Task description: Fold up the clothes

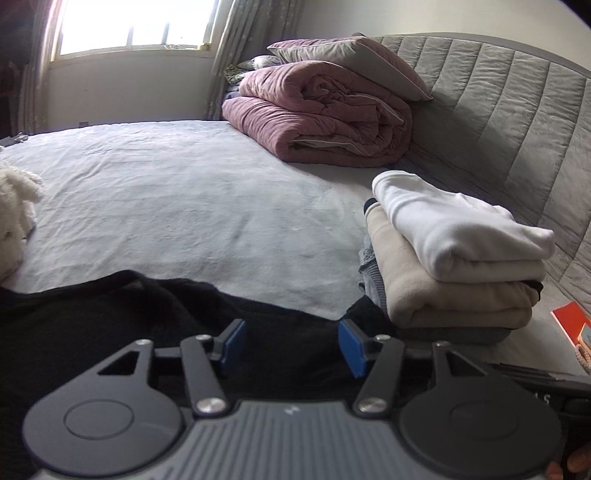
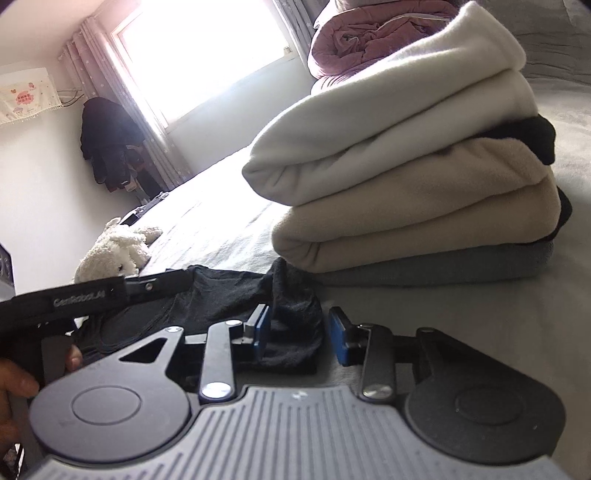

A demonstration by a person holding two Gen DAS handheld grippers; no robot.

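Hovering over the black garment [image 1: 110, 314], left gripper [image 1: 291, 343] and right gripper [image 2: 299, 332] gape, holding nothing.

A wide bed [image 1: 177, 184] with a pale grey cover fills the room, backed by a quilted grey headboard [image 1: 517, 122]. Bright daylight pours through a window [image 1: 136, 26] flanked by patterned curtains [image 1: 255, 40]. The walls [image 2: 40, 177] are plain white.
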